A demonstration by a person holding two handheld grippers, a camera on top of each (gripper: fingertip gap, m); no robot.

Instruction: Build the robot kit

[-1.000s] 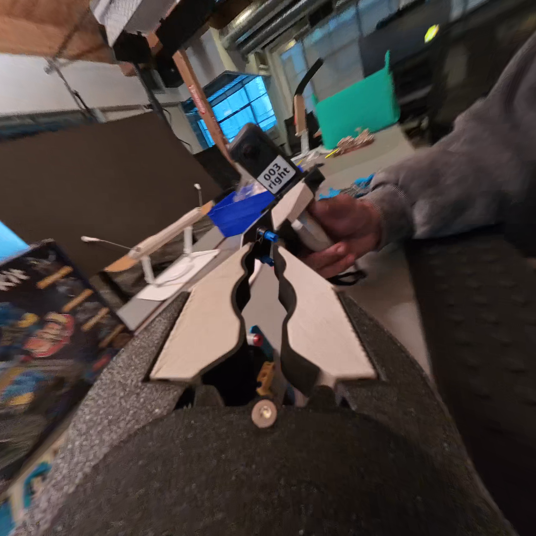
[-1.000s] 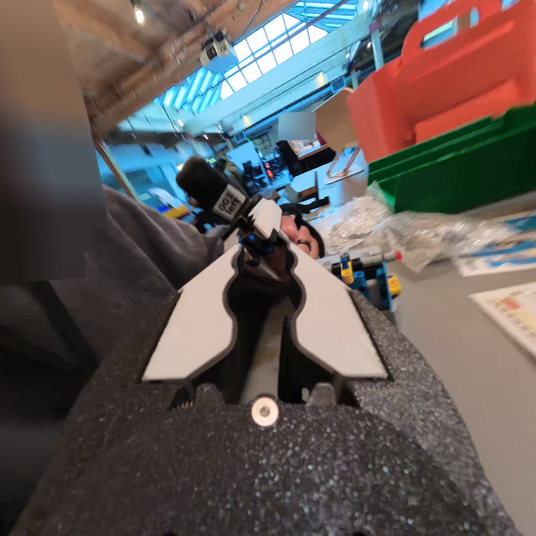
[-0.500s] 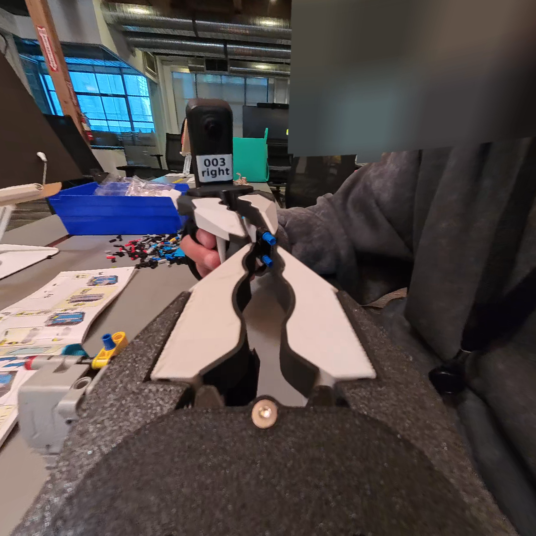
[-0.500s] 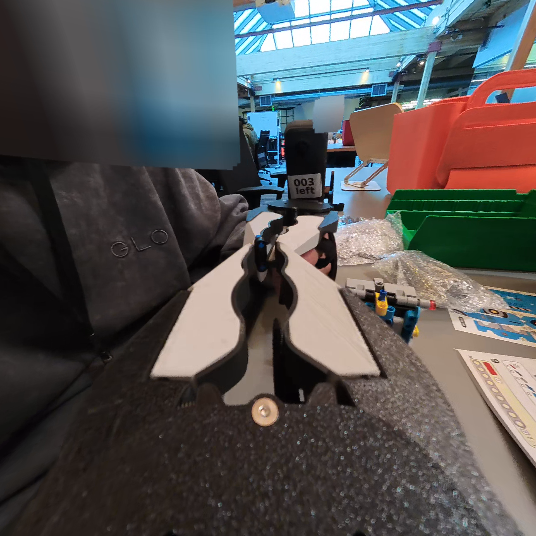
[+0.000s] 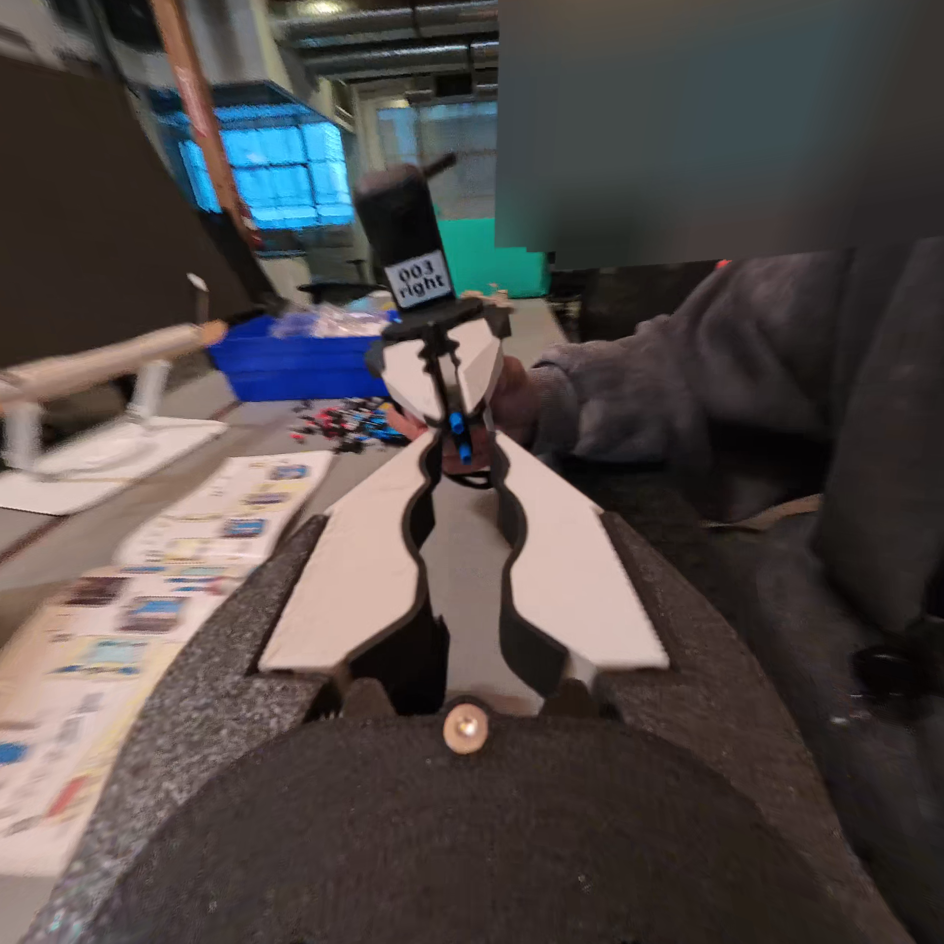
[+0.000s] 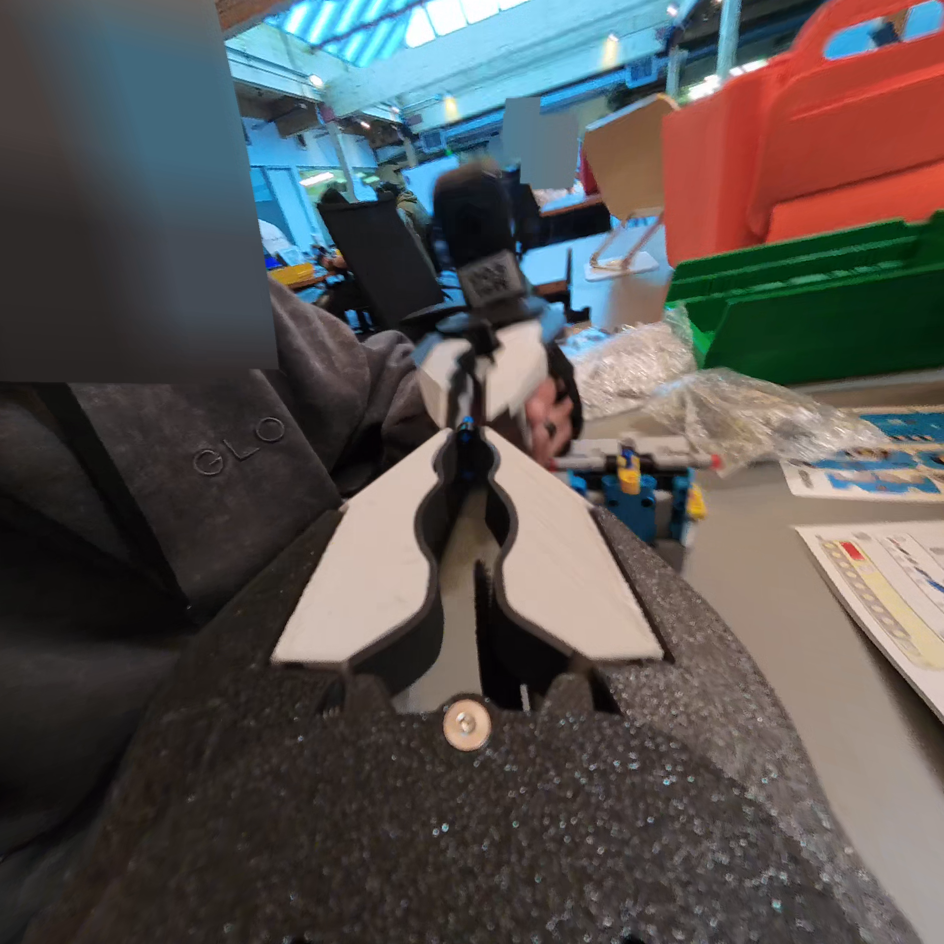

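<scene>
My two grippers meet tip to tip above the grey table. In the left wrist view my left gripper (image 5: pixel 462 442) has its jaws narrowly apart around a small black part with blue pins (image 5: pixel 458 434). The right gripper (image 5: pixel 443 398) faces it, shut, with a thin black strip running down between its fingers. In the right wrist view my right gripper (image 6: pixel 466 434) is almost closed on the same small part (image 6: pixel 465 426). The left gripper (image 6: pixel 472 378) faces it, blurred. A hand holds each handle.
On the left side are a blue bin (image 5: pixel 301 368), loose small parts (image 5: pixel 347 429), printed instruction sheets (image 5: pixel 204 536) and a white stand (image 5: pixel 102 368). On the right side are a partly built blue and grey model (image 6: pixel 633 480), plastic bags (image 6: pixel 740 408), a green bin (image 6: pixel 817 316) and an orange case (image 6: pixel 817 127). Left and right tips are no more than a few centimetres apart.
Both views have swung from a strong tilt to nearly level, then tilted a little again. The grippers have stayed tip to tip on the small part. The right jaws look slightly narrower.
</scene>
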